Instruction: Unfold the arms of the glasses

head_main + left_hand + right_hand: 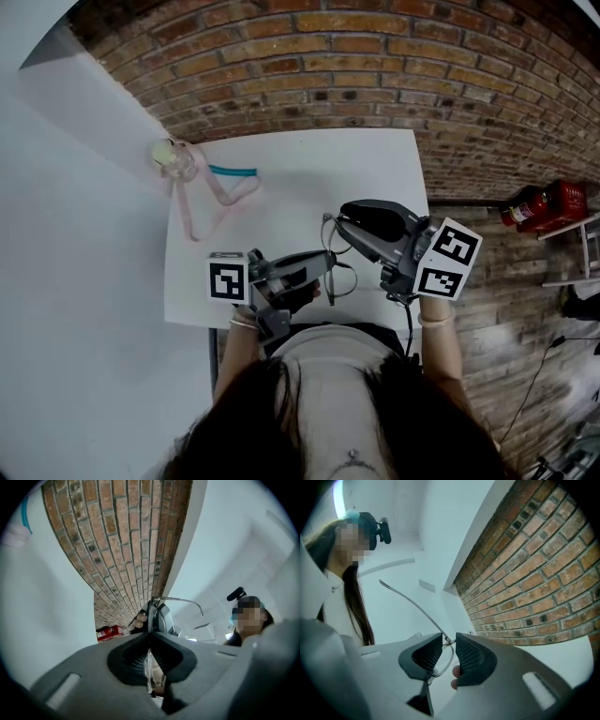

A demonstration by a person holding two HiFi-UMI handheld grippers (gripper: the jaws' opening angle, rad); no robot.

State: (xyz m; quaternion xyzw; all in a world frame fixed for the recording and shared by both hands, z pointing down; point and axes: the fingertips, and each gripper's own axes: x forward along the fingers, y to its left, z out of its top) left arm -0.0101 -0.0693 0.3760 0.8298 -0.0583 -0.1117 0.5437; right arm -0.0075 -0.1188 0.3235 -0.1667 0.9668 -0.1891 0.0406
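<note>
The thin wire-rimmed glasses (335, 270) hang in the air over the near edge of the white table (281, 169). My left gripper (314, 272) is shut on the frame, whose rim (149, 660) shows edge-on between the pads. One arm (180, 600) sticks out sideways from the frame. My right gripper (339, 217) comes in from the right. In the right gripper view its jaws (448, 645) stand narrowly apart around the hinge (448, 641), with the lens rim between them. From there the arm (412, 603) runs out toward the person.
At the table's far left lie a small clear cup (174, 157), a pink strap (220, 192) and a teal strip (232, 172). A brick wall (375, 66) stands behind the table. A red fire extinguisher (544, 204) sits at the right.
</note>
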